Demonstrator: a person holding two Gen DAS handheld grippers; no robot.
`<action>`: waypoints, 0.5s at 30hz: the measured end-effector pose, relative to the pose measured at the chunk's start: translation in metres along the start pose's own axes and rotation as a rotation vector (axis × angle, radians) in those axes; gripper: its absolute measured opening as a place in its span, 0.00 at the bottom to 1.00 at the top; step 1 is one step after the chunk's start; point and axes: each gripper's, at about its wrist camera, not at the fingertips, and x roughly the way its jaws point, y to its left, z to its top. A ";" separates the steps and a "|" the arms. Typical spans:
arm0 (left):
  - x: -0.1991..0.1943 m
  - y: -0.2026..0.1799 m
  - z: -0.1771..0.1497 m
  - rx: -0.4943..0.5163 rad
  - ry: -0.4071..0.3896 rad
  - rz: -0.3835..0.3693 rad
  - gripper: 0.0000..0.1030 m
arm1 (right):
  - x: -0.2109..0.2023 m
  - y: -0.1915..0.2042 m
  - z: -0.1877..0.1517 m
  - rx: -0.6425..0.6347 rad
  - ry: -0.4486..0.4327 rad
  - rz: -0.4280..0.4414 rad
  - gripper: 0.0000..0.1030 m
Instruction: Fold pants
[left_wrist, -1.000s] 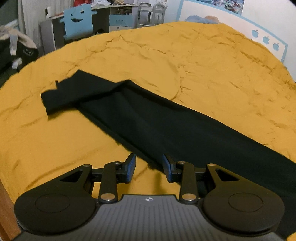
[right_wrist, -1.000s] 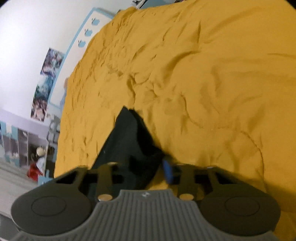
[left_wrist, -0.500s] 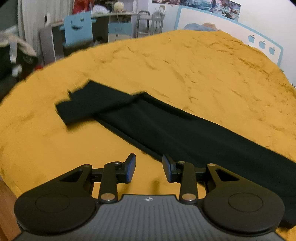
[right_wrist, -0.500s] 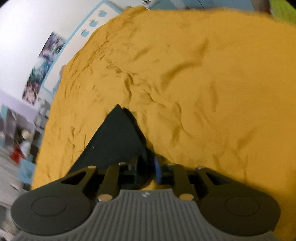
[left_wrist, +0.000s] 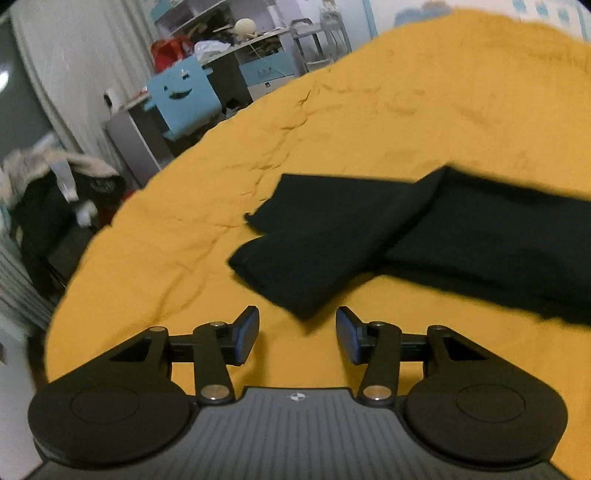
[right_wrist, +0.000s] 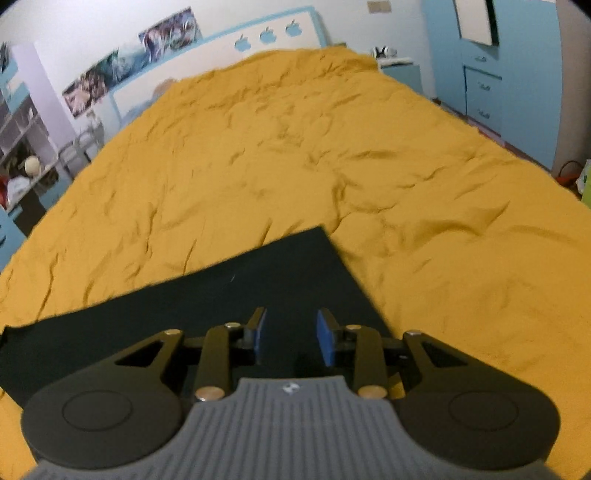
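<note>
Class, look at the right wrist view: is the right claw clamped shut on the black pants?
No: the right claw is open, its blue pads apart above the black pants, which lie flat on the yellow bedspread.

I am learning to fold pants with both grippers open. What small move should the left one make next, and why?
Probably ease the left gripper forward and close on the near corner of the black pants. Its jaws are open and empty, and that corner lies just ahead of them on the yellow bedcover.
</note>
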 end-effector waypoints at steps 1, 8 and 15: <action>0.004 0.002 -0.001 0.018 -0.009 0.017 0.54 | 0.003 0.005 -0.001 -0.007 0.011 -0.010 0.26; 0.004 -0.013 0.001 0.289 -0.184 0.039 0.09 | 0.022 0.030 -0.007 -0.077 0.063 -0.050 0.26; 0.013 0.011 0.044 0.264 -0.227 0.014 0.01 | 0.031 0.039 -0.006 -0.104 0.087 -0.093 0.26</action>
